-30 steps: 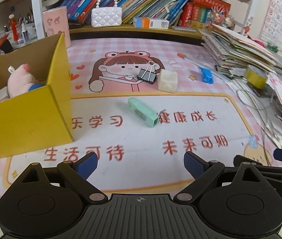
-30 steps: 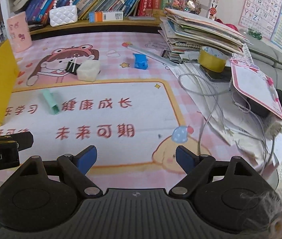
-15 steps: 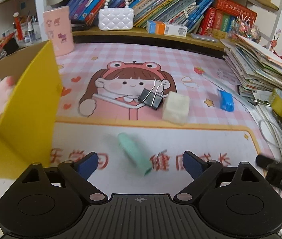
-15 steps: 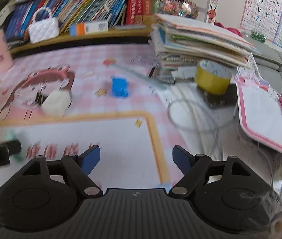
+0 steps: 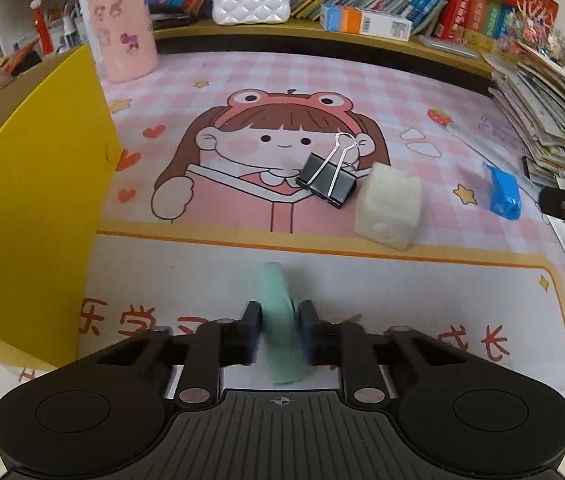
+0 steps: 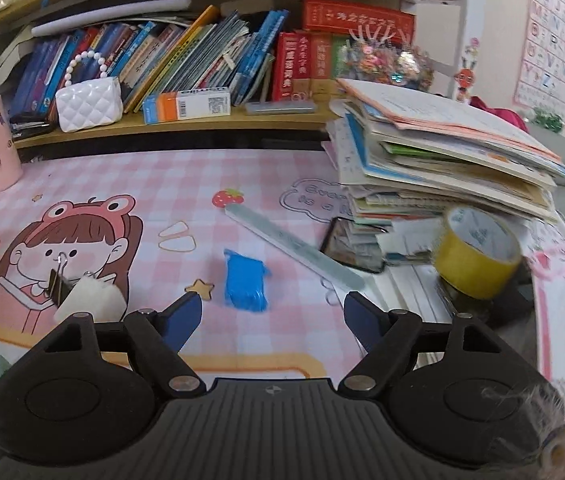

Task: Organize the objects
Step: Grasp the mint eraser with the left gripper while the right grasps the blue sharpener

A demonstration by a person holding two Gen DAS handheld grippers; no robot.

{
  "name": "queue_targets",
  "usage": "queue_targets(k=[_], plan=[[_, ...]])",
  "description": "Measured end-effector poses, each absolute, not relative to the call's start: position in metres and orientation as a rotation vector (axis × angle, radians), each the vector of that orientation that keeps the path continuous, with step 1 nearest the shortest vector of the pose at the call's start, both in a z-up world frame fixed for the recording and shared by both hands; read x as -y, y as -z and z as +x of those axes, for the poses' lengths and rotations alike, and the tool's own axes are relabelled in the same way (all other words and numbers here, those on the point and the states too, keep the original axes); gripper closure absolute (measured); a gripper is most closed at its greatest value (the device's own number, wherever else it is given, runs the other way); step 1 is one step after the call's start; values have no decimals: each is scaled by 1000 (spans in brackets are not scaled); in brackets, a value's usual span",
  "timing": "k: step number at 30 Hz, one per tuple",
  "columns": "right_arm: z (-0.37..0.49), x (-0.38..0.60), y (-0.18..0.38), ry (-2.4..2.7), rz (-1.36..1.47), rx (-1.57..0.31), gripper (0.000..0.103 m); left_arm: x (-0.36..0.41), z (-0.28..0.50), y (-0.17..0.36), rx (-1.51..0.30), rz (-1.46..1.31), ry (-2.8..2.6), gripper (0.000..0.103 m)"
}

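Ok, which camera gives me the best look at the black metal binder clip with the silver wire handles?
The left wrist view: the black metal binder clip lies unobstructed on the mat, handles visible, against the white foam cube. The right wrist view shows it only partly, at the left edge behind that cube.

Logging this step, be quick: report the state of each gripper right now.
Left gripper: shut on the mint green case.
Right gripper: open, holding nothing, the blue packet just ahead of it.
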State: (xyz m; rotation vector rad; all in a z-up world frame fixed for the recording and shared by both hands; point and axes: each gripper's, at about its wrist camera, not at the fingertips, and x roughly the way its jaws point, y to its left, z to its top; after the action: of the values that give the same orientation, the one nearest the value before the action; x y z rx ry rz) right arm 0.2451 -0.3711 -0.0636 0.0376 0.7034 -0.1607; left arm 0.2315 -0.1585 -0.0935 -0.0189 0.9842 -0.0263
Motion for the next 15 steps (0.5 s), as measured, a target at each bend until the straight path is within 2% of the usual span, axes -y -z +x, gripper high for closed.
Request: queue_targets(k=[4, 9, 11, 15], plan=[[268, 370, 78, 152, 15, -723, 32, 151, 230, 84, -958, -41, 18, 86], [293, 368, 98, 156, 7, -763, 34, 145, 229, 72, -944, -55, 24, 85], [301, 368, 103, 155, 10, -774, 44, 145, 228, 69, -943, -51, 31, 85], [317, 368, 113, 160, 12, -805, 54, 145, 224, 66, -946, -48, 49, 85]])
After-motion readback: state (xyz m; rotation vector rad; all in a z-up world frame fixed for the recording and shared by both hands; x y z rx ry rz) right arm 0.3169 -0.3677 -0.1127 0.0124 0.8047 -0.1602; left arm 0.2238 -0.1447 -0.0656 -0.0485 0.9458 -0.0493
